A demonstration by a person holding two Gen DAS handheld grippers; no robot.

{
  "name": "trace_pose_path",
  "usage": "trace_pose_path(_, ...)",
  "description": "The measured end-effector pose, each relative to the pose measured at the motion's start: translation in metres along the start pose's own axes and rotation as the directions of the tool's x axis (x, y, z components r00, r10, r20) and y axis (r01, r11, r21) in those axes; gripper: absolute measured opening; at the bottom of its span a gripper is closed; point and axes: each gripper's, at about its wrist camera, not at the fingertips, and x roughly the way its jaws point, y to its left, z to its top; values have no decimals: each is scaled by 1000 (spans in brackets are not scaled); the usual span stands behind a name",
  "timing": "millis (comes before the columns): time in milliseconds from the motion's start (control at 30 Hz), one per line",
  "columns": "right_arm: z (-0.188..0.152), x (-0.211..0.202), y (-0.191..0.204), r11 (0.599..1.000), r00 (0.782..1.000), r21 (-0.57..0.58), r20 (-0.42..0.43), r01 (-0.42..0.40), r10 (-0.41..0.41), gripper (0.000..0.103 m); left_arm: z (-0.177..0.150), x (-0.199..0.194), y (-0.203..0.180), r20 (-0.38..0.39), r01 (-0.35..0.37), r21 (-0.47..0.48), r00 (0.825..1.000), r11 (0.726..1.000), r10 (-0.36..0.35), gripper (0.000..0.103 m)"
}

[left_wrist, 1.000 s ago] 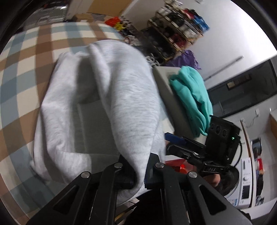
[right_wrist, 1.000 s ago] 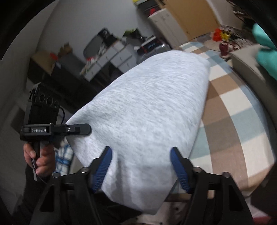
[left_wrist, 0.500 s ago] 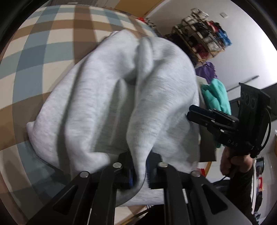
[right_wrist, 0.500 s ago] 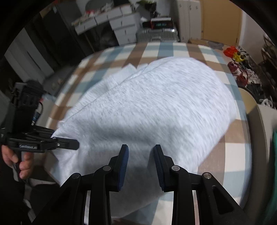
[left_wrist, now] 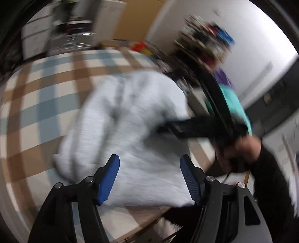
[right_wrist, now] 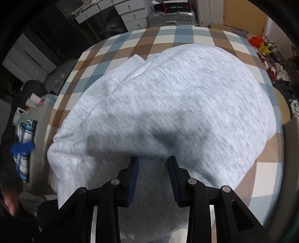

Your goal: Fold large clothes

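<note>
One grey sweatshirt lies bunched on my checked blanket, near its front edge. My left gripper has just been opening; its two blue pads stand wide apart above the cloth, gripping nothing. My right gripper hovers over the same garment, jaws a little parted, with fabric showing between but not pinched. One teal garment sits beyond, beside one silver suitcase.

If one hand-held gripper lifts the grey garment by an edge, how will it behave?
The grey garment would likely sag and unfold, since it lies in soft, rounded folds. It looks thick, so probably heavy for one pinch. Pushed across the checked cloth, it may bunch rather than slide.
</note>
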Motion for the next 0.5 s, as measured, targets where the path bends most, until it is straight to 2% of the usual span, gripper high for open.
trace_pose_path(67,-2,-3,-6,999,999,19,11,-38,38,35,-1,34,-8,-59,-86,40,994,995,89,63)
trace_pose_path(100,-3,-5,-9,998,998,31,19,-61,61,34,-3,48,-3,-85,-125,23,988,992,126,62)
trace_pose_path(133,-4,-7,-13,995,996,45,27,-86,85,34,-6,58,10,-95,-109,-34,990,993,105,63)
trace_pose_path(200,-6,-9,-23,989,991,77,49,-129,126,29,-4,59,32,-58,-13,-164,998,986,4,63)
trace_pose_path(267,-7,-10,-29,981,983,91,72,-174,168,28,-4,54,46,-10,42,-227,999,973,-46,62)
trace_pose_path(367,-2,-24,-32,975,973,70,106,-211,203,26,-13,50,56,38,64,-207,998,976,-58,62)
trace_pose_path(467,14,-53,-28,992,972,-6,199,-122,121,30,-23,42,60,65,89,-168,995,982,-79,62)
trace_pose_path(500,20,-55,-24,996,975,-28,203,-87,91,30,-23,40,64,65,109,-175,993,979,-99,62)
